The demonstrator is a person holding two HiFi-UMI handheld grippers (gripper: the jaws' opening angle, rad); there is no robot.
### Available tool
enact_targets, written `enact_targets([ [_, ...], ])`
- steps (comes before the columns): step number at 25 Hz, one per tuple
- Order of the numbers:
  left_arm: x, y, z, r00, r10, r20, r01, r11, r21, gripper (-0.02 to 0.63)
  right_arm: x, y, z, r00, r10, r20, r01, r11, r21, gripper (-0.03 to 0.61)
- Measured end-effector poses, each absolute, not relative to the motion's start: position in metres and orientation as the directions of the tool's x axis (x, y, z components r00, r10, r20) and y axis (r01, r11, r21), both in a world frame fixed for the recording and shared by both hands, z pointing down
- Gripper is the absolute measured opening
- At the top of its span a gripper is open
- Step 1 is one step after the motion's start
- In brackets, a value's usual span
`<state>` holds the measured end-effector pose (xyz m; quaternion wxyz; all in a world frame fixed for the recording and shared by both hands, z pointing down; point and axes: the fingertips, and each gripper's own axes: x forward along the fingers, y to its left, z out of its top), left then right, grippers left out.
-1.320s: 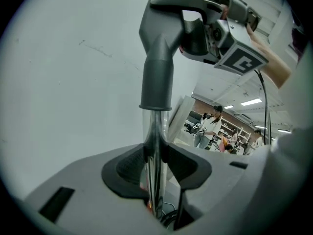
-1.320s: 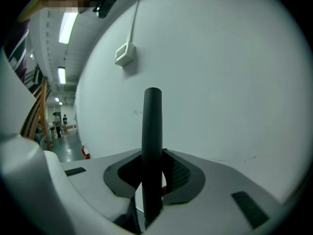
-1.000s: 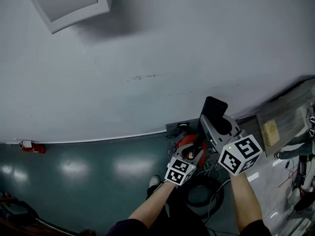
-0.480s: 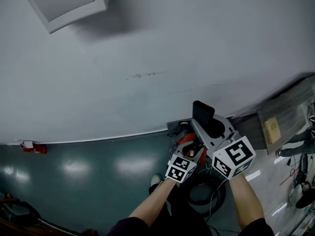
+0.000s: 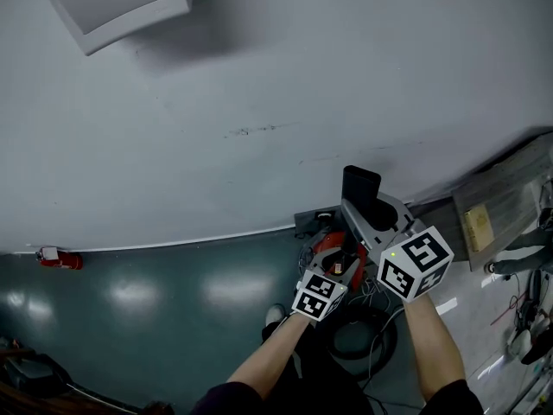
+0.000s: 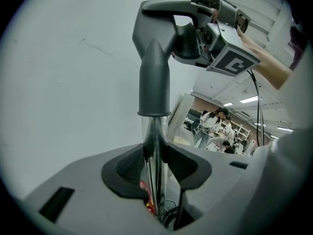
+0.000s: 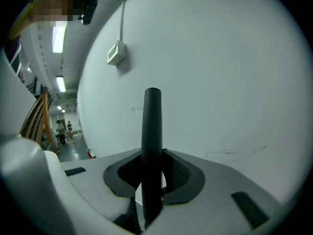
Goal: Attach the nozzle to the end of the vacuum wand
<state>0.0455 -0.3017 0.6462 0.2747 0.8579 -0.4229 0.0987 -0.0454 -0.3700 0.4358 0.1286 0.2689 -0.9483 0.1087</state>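
Observation:
The grey nozzle [image 6: 155, 58] sits over the top end of the shiny metal wand [image 6: 155, 151], its round sleeve ending in a collar with the tube showing below. My left gripper [image 6: 156, 169] is shut on the wand just under that collar. My right gripper [image 7: 151, 176] is shut on the nozzle's flat dark upper part [image 7: 152, 126], which points at the white wall. In the head view the nozzle [image 5: 361, 190] stands above the right gripper [image 5: 378, 225], and the left gripper [image 5: 340, 272] is just below it by the red vacuum body [image 5: 333, 251].
A white wall [image 5: 285, 102] stands close ahead, with a white box [image 5: 117, 5] mounted on it. A black hose coil [image 5: 363, 342] and cables lie on the floor. Wooden boards [image 5: 497, 199] are at the right and a small red object [image 5: 57, 258] at the left. People [image 6: 215, 126] stand far back.
The right gripper and the nozzle have shifted slightly left, closer over the left gripper. The left gripper has kept still on the wand.

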Motion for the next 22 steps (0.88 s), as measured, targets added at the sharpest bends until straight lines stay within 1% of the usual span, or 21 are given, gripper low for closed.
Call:
enact_targets([
  [3, 0.043, -0.301, 0.647, 0.623, -0.671, 0.402, -0.78, -0.49, 0.39, 0.146, -0.057, -0.358, 0.438, -0.827, -0.468, 0.31, -0.512, 0.855, -0.076, 0.092],
  [8, 0.045, -0.303, 0.648, 0.626, -0.669, 0.4, -0.777, -0.496, 0.387, 0.146, -0.043, -0.374, 0.44, -0.825, -0.483, 0.294, -0.541, 0.825, -0.163, 0.094],
  [15, 0.044, -0.301, 0.649, 0.63, -0.673, 0.388, -0.772, -0.491, 0.403, 0.147, -0.046, -0.368, 0.44, -0.817, -0.506, 0.276, -0.552, 0.825, -0.122, 0.094],
  [18, 0.043, -0.302, 0.649, 0.627, -0.68, 0.38, -0.774, -0.489, 0.403, 0.147, -0.045, -0.365, 0.437, -0.827, -0.496, 0.266, -0.538, 0.835, -0.114, 0.094],
  [19, 0.043, -0.303, 0.65, 0.626, -0.679, 0.383, -0.775, -0.489, 0.401, 0.147, -0.045, -0.363, 0.435, -0.833, -0.488, 0.262, -0.529, 0.841, -0.114, 0.104],
  [21, 0.044, -0.302, 0.654, 0.627, -0.669, 0.399, -0.776, -0.495, 0.391, 0.149, -0.042, -0.359, 0.431, -0.843, -0.473, 0.256, -0.513, 0.85, -0.121, 0.164],
  [22, 0.045, -0.3, 0.657, 0.629, -0.662, 0.408, -0.775, -0.495, 0.392, 0.155, -0.04, -0.358, 0.429, -0.846, -0.469, 0.253, -0.51, 0.851, -0.125, 0.169],
])
